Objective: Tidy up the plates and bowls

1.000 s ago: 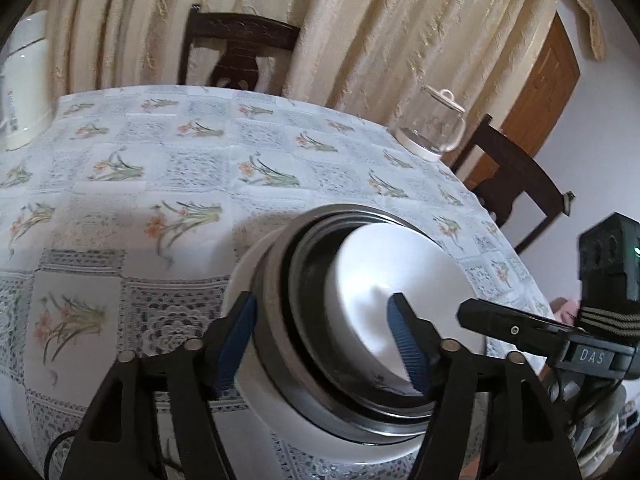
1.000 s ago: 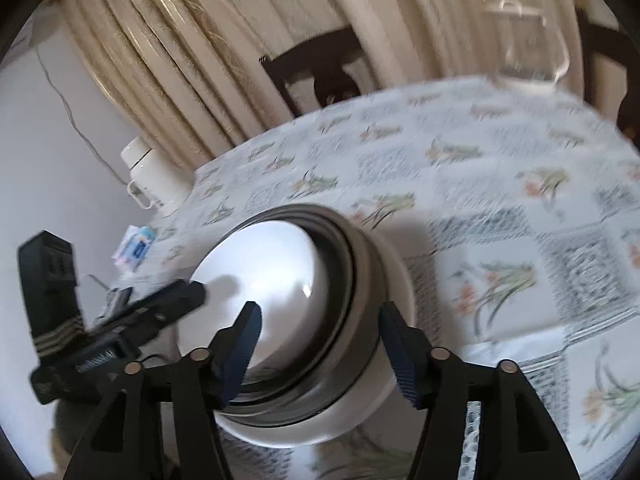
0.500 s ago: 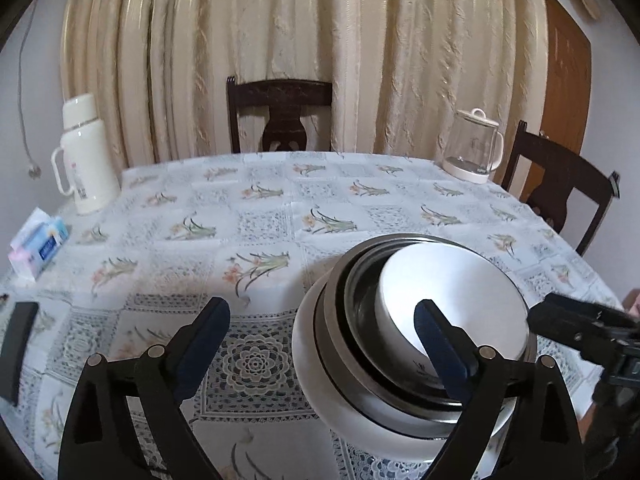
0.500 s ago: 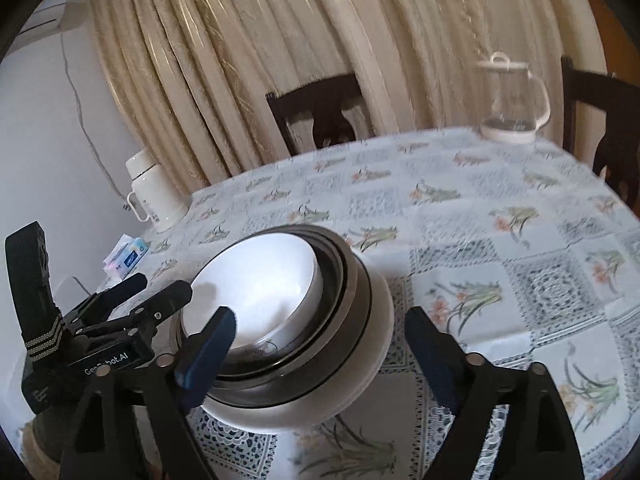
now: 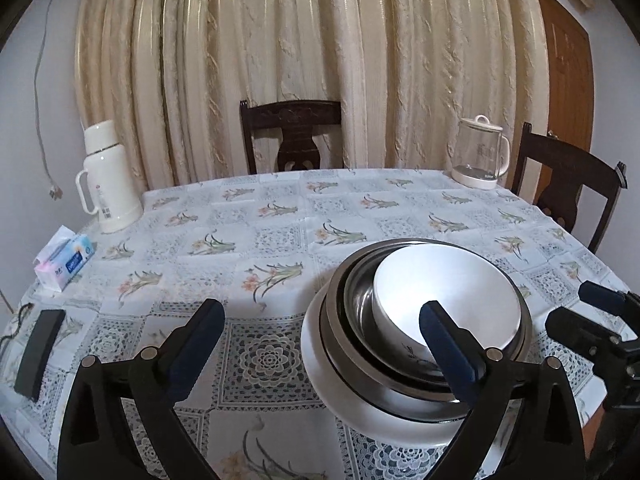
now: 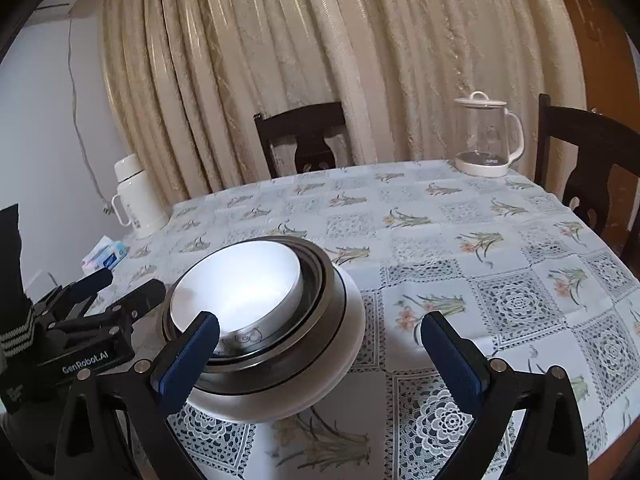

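A nested stack stands near the table's front edge: a white bowl point(image 5: 448, 304) point(image 6: 240, 284) inside steel bowls point(image 5: 352, 320) point(image 6: 324, 292), all on a white plate point(image 5: 320, 376) point(image 6: 348, 340). My left gripper point(image 5: 320, 332) is open and empty, pulled back to the left of the stack, its right finger in front of the white bowl. My right gripper point(image 6: 320, 344) is open and empty too, set back to the right of the stack. Each gripper shows in the other's view, the left gripper point(image 6: 124, 292) beside the stack's left and the right gripper point(image 5: 580, 312) beside its right.
A floral tablecloth point(image 5: 280, 216) covers the table. A white thermos point(image 5: 108, 180) and tissue pack point(image 5: 64, 260) sit at the left, a black phone point(image 5: 38, 348) at the front left. A glass kettle point(image 5: 480, 156) stands at the back right. Dark chairs point(image 5: 292, 140) point(image 6: 588, 152) flank the table.
Both grippers have drawn back and up from the bowl stack and their jaws have spread wider. The stack stays in place on the table.
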